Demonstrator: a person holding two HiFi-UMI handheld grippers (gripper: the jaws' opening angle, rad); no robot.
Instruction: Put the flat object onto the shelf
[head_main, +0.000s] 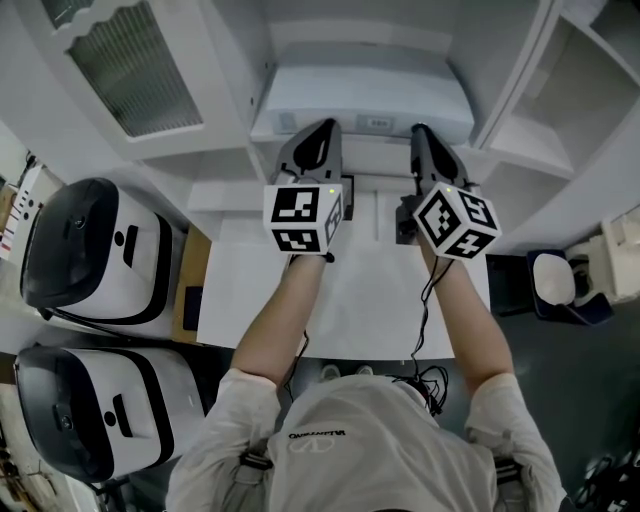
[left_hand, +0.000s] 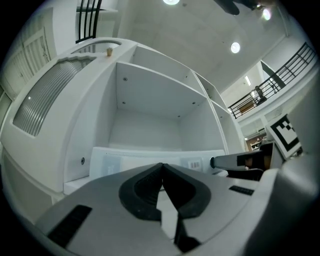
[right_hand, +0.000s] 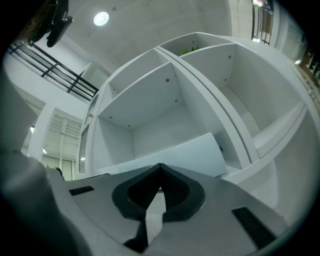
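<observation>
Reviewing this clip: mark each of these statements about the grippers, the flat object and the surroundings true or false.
1. The left gripper and the right gripper are both shut. True.
2. The flat object lies on the table. False: it sits in the shelf, just ahead of both grippers.
3. The right gripper holds a cup. False: its jaws are together with nothing between them.
4. Two black-and-white devices sit at the person's left. True.
</observation>
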